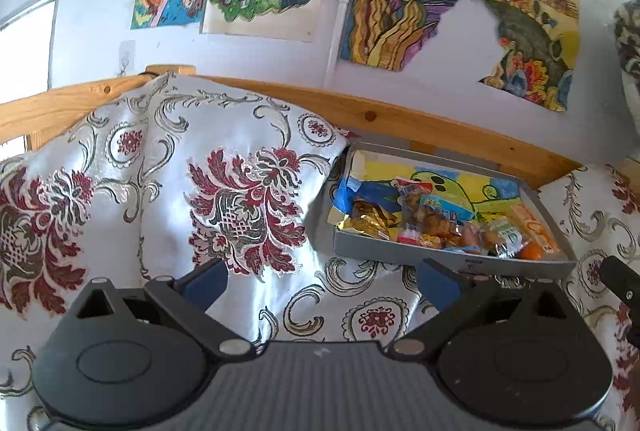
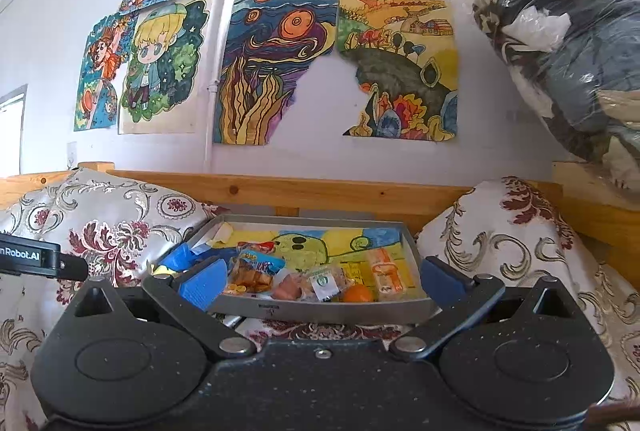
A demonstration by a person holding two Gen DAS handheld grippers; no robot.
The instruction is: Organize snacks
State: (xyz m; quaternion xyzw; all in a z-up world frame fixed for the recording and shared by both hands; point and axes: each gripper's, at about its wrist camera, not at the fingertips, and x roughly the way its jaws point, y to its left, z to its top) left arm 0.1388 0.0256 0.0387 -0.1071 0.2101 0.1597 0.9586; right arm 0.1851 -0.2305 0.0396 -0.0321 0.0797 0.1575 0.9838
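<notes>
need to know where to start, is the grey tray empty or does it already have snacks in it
Not empty. The grey tray holds a pile of wrapped snacks and a small orange fruit along its near side.

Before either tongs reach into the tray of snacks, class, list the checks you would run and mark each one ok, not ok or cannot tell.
1. Left tongs open and empty: ok.
2. Right tongs open and empty: ok.
3. Tray straight ahead of the right tongs: ok.
4. Tray centred for the left tongs: not ok, it lies to their right.
5. Snacks separated for a clean single pick: not ok, packets overlap beside the orange.
6. Tray sitting level on the cushions: cannot tell.
</notes>
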